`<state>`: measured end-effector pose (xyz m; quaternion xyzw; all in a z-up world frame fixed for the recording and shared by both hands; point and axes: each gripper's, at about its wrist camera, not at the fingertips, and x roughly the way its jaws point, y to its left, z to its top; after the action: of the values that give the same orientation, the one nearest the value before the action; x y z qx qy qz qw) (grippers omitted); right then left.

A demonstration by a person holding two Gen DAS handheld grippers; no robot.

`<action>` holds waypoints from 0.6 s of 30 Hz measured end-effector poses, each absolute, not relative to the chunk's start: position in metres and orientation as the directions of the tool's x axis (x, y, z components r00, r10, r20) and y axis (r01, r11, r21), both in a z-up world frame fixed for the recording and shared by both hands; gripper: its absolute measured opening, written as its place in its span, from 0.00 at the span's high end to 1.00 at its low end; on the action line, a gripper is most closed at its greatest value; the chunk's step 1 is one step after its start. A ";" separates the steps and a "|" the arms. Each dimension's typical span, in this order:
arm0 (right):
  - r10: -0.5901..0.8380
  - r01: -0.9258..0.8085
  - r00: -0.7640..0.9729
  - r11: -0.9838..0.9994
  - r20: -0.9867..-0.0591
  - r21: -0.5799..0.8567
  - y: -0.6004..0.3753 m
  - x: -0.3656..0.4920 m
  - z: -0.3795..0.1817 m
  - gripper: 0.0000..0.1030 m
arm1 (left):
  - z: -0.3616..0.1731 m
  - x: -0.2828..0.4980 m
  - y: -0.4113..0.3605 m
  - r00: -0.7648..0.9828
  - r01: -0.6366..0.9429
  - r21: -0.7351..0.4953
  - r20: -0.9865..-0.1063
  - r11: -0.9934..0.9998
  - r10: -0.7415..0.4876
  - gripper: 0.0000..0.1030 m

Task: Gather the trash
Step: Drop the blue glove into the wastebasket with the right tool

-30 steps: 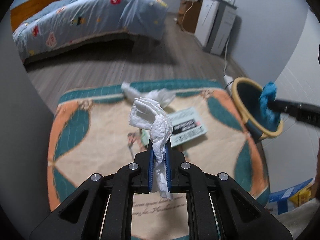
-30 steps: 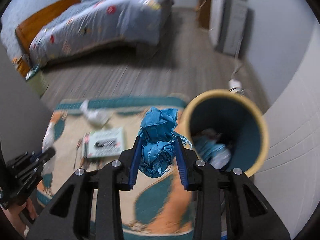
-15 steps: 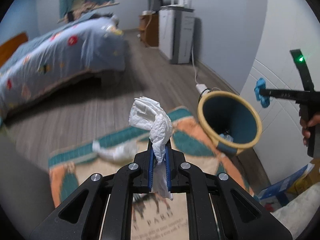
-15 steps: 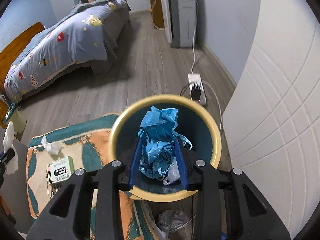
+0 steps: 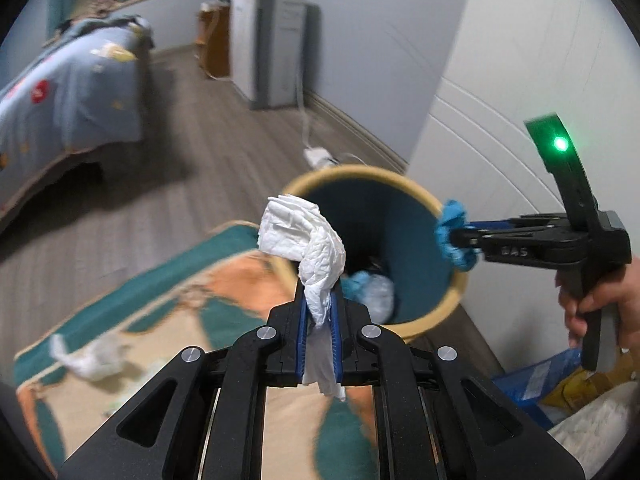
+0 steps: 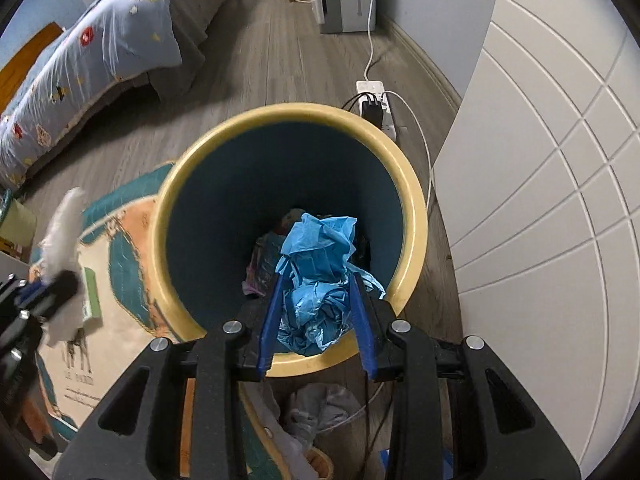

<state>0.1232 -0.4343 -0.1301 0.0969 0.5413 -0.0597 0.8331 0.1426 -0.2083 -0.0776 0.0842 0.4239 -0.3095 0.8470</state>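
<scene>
My left gripper (image 5: 319,308) is shut on a crumpled white tissue (image 5: 308,236) and holds it in the air just left of the bin. The bin (image 5: 454,292) is teal with a yellow rim (image 6: 224,132) and has trash at its bottom. My right gripper (image 6: 316,300) is shut on a crumpled blue paper wad (image 6: 320,272) and holds it over the bin's near rim. In the left wrist view the right gripper (image 5: 452,236) and its blue wad (image 5: 454,224) sit at the bin's right rim. The left gripper (image 6: 48,288) and its tissue (image 6: 64,228) show at the left of the right wrist view.
Another white tissue (image 5: 92,360) and a small green-white box (image 6: 91,294) lie on the patterned rug (image 5: 180,292). A power strip (image 6: 376,108) with cables lies behind the bin. White panelled wall (image 6: 540,160) on the right, bed (image 6: 100,44) far left, cabinet (image 5: 272,48) at back.
Both grippers have moved closer to the bin. The right gripper now holds the blue wad lower over the bin's opening; the left has swung right with the tissue toward the rim.
</scene>
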 end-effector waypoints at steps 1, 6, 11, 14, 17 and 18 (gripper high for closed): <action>0.001 0.199 0.400 0.976 -0.917 0.089 -0.433 0.127 -0.134 0.68 | -0.084 0.142 -0.218 0.433 0.607 -0.121 -0.778 0.786 -0.455 0.89; -0.028 0.187 0.458 0.980 -0.888 0.065 -0.433 0.140 -0.126 0.44 | -0.110 0.148 -0.259 0.413 0.644 -0.084 -0.799 0.761 -0.438 0.89; -0.051 0.232 0.567 0.967 -0.822 0.101 -0.439 0.138 -0.102 0.27 | -0.110 0.148 -0.258 0.490 0.636 -0.018 -0.763 0.772 -0.422 0.31; -0.054 0.257 0.574 0.959 -0.817 0.117 -0.441 0.140 -0.101 0.17 | -0.106 0.147 -0.250 0.498 0.628 -0.014 -0.761 0.778 -0.416 0.27; -0.030 0.280 0.566 0.947 -0.824 0.158 -0.439 0.138 -0.105 0.11 | -0.100 0.146 -0.236 0.519 0.611 -0.025 -0.742 0.791 -0.424 0.13; -0.027 0.281 0.563 0.946 -0.826 0.161 -0.437 0.139 -0.107 0.10 | -0.099 0.147 -0.234 0.523 0.606 -0.025 -0.740 0.795 -0.422 0.11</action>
<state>0.1389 -0.4372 -0.1066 0.1384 0.4592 -0.0883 0.8731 0.1469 -0.2341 -0.0988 0.1188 0.3873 -0.2975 0.8645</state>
